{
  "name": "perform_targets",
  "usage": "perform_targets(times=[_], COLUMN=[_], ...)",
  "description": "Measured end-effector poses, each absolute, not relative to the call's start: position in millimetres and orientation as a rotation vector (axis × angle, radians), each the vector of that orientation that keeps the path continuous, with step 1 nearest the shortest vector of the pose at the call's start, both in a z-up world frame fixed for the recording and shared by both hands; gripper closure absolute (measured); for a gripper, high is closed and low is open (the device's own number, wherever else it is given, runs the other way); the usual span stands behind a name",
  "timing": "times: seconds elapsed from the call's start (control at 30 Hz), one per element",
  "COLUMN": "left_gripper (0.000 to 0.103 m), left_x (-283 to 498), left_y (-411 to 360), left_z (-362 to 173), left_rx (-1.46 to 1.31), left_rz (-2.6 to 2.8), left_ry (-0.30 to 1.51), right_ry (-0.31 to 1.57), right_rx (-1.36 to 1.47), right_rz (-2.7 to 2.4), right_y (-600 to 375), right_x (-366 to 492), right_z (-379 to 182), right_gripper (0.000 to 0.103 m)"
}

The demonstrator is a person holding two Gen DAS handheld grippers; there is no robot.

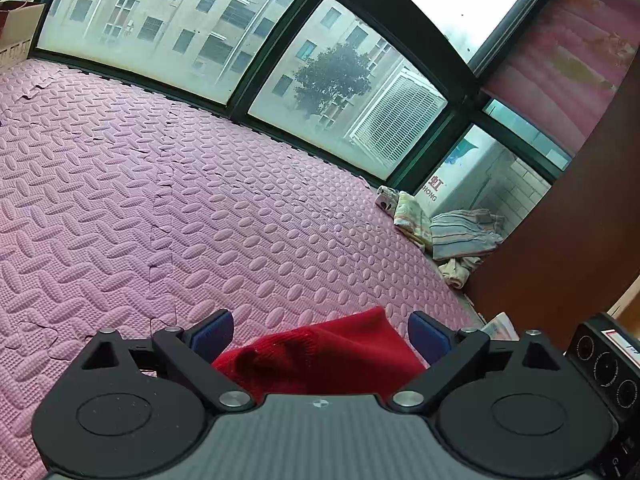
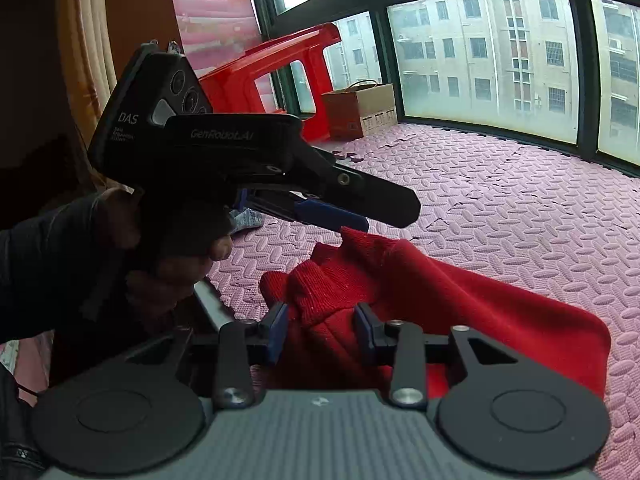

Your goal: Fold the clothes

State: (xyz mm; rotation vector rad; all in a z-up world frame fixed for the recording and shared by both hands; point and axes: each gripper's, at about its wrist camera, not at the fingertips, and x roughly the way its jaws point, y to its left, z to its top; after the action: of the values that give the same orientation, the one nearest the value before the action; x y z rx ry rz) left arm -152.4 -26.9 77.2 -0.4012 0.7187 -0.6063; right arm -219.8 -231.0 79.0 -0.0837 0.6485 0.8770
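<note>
A red knit garment (image 2: 460,300) lies rumpled on the pink foam mat (image 2: 520,208). In the right wrist view my right gripper (image 2: 322,330) is shut on a thick bunched fold of it, with cloth filling the gap between the blue pads. A hand holds my left gripper (image 2: 360,216) just above the garment's far corner. In the left wrist view that left gripper (image 1: 320,336) stands wide open, and the red garment (image 1: 320,356) lies low between its blue fingers (image 1: 212,334) without being pinched.
A pile of striped and pale clothes (image 1: 460,232) lies at the mat's far right beside a brown wooden cabinet (image 1: 560,220). A red plastic stool (image 2: 272,68) and a cardboard box (image 2: 360,108) stand by the dark-framed windows (image 2: 480,60). Foam mat (image 1: 140,200) stretches left.
</note>
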Motion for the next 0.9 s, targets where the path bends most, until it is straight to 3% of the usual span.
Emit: perform_targets(times=[0.1, 0.17, 0.27, 0.37, 0.5, 0.67, 0.9], left_gripper=[0.023, 0.035, 0.059, 0.078, 0.087, 0.087, 0.087], left_x=[-155.0, -157.2, -160.6, -160.0, -159.5, -164.9, -170.2], left_y=[-33.1, -37.7, -44.6, -44.2, -41.0, -34.8, -14.7], left_z=[75.1, 75.3, 75.5, 78.5, 89.5, 104.2, 74.7], left_rx=[-0.330, -0.279, -0.203, -0.201, -0.212, -0.214, -0.224], left_rz=[-0.606, -0.608, -0.610, -0.625, -0.620, -0.612, -0.533], left_ry=[0.711, 0.697, 0.676, 0.664, 0.642, 0.609, 0.693], right_ry=[0.641, 0.636, 0.635, 0.624, 0.593, 0.557, 0.596], right_rx=[-0.134, -0.138, -0.123, -0.089, -0.044, -0.051, -0.144], right_rz=[0.864, 0.856, 0.839, 0.829, 0.835, 0.865, 0.932], right_y=[-224.6, -225.2, -228.1, -232.9, -240.7, -238.8, -210.9], right_x=[-224.0, -225.3, -225.3, -226.2, -228.8, -239.2, -249.5], right_z=[74.6, 75.1, 76.3, 81.8, 97.5, 107.8, 75.5], right_gripper=[0.067, 0.074, 0.084, 0.087, 0.089, 0.089, 0.091])
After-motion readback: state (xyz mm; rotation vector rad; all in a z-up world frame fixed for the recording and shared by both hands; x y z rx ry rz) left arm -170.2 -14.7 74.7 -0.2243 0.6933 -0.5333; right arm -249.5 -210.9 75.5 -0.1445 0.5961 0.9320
